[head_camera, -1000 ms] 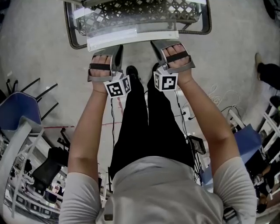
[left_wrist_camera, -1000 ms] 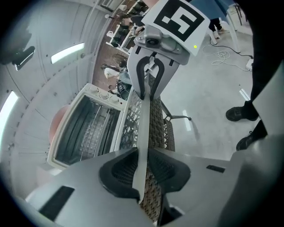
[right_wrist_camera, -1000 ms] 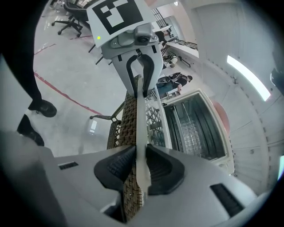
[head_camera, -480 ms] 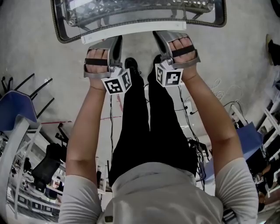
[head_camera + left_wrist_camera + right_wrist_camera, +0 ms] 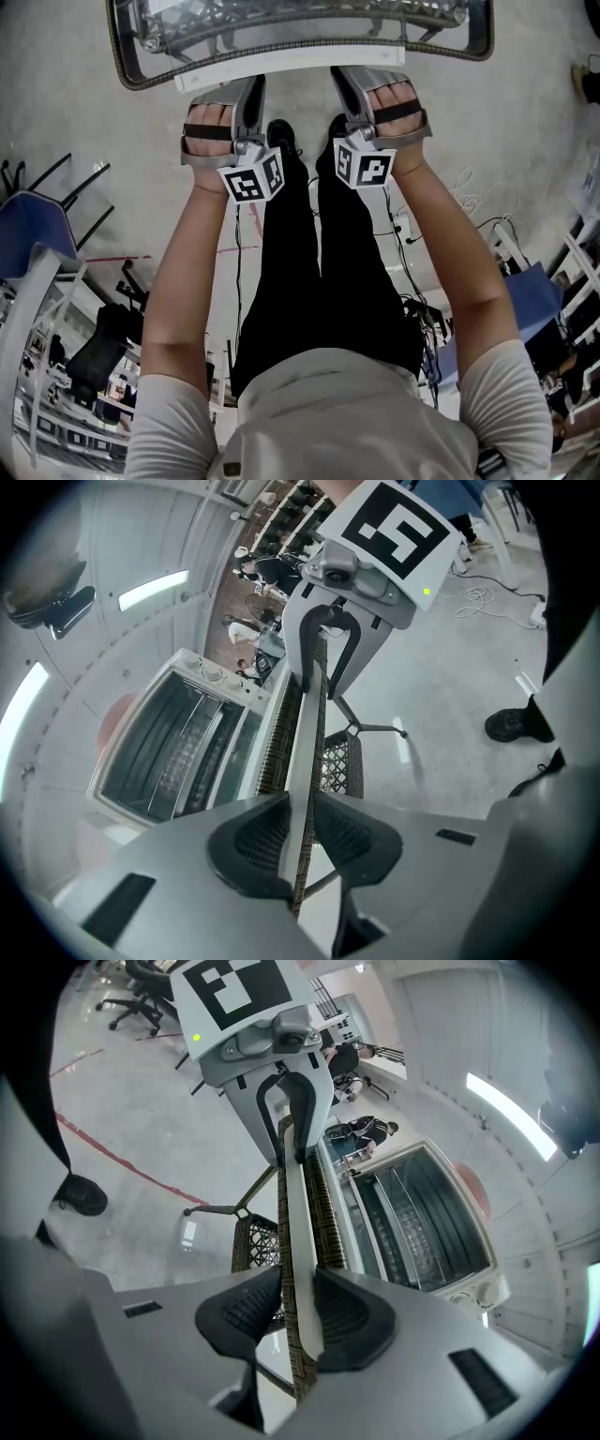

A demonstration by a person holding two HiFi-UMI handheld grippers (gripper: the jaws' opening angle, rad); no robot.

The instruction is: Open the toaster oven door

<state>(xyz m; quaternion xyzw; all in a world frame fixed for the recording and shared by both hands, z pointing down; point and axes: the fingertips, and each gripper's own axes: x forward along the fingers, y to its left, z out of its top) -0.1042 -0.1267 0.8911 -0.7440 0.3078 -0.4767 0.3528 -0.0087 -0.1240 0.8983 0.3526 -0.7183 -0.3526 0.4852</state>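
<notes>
The floor (image 5: 75, 122) under the person was pale grey concrete, with cables trailing at the right and a blue chair (image 5: 33, 239) at the left of the head view.

Set against a second earlier, the long white flat bar (image 5: 291, 63) along the front edge of the oven door sat higher in the head view and lay closer to level, and more of the counter's rim showed beyond it. Over the last half second almost nothing had shifted.

The left hand-held gripper (image 5: 302, 817) was clenched on that white bar, its dark ribbed pads closed in on the strip from either side. The right hand-held gripper (image 5: 298, 1307) had just been opening its jaws. The bar stood between them, with a narrow gap showing beside one pad, so the grip there was released. Each gripper's marker cube showed in the other's view, farther along the same bar.

Just beside the bar ran the brown woven rim of the counter (image 5: 276, 742). Past it lay the glass door panel (image 5: 243, 755), folded down toward the person. Behind the panel stood the white toaster oven (image 5: 169, 742), its dark cavity and wire racks open to view and its knobs at one end. In the head view both forearms reached forward over the person's black trousers (image 5: 319, 272).
</notes>
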